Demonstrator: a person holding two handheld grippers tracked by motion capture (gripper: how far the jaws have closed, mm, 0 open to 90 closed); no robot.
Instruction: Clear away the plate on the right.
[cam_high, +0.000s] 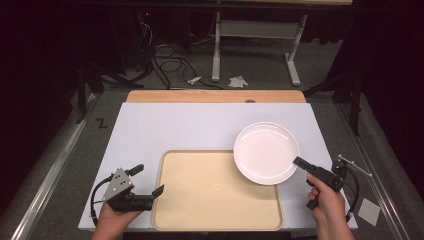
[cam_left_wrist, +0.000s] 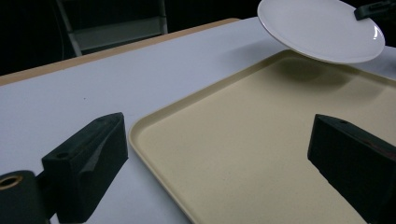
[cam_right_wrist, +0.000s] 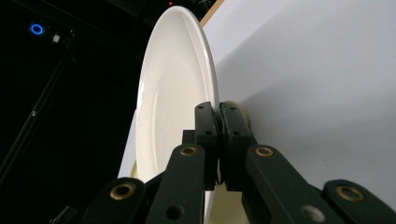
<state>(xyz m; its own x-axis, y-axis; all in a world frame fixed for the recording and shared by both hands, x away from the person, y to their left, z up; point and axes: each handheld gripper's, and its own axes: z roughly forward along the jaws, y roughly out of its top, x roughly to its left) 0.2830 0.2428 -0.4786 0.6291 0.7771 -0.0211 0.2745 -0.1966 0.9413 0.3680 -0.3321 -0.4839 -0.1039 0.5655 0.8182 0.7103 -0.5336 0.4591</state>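
Right claw (cam_high: 298, 161) pinches the near rim of the white plate (cam_high: 265, 151) in the high view, over the beige tray's (cam_high: 210, 200) far right corner on the counter (cam_high: 165, 127); left claw (cam_high: 148, 180) gapes empty at the tray's left edge.

Left gripper view: plate (cam_left_wrist: 317, 28) hangs above the tray (cam_left_wrist: 261, 140).

Right gripper view: jaws clamp the rim of the plate (cam_right_wrist: 173, 84).

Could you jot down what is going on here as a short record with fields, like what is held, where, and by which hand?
Held item: round white ceramic plate
Holder: right gripper, fingers shut on the plate's rim
Plate position: lifted, tilted, above the far right corner of the tray
Tray: beige rectangular plastic tray, bare, on the white table top
Other hand: left gripper, open, at the tray's left edge, holding nothing
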